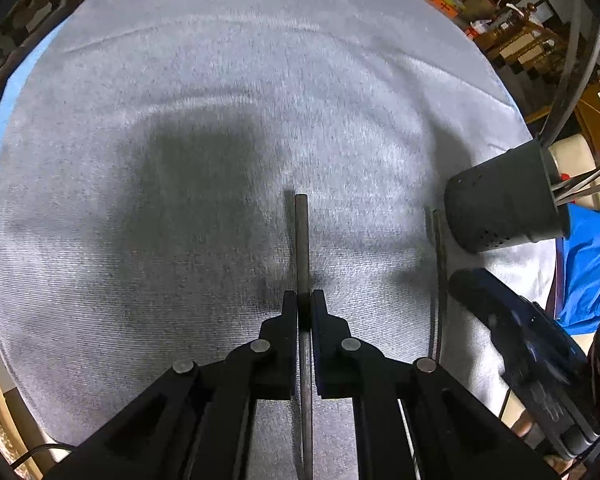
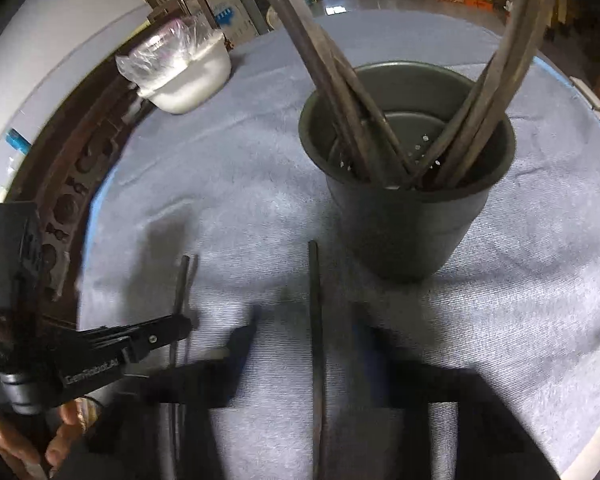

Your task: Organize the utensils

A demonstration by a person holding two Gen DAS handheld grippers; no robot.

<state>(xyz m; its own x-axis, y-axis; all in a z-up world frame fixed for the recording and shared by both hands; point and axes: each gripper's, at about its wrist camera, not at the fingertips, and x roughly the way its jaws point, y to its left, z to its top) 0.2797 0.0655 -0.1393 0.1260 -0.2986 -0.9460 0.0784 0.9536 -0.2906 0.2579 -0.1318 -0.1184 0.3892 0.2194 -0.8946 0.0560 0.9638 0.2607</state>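
Clamping one dark chopstick point(image 1: 302, 240), the left gripper point(image 1: 304, 300) is showing "GenRobot.AI" lettering point(image 2: 92, 374); the right gripper point(image 2: 312, 336) is standing apart around another chopstick point(image 2: 315, 320).

Utensils and a holder on a cloth-covered table.
A cup point(image 2: 408, 184) stands upright on the cloth point(image 1: 220, 120) with several utensils point(image 2: 352, 120) leaning inside it. One chopstick point(image 2: 316, 320) lies on the cloth just before the cup; another chopstick point(image 1: 302, 248) lies further left. A bowl point(image 2: 188, 80) sits at the far left edge.
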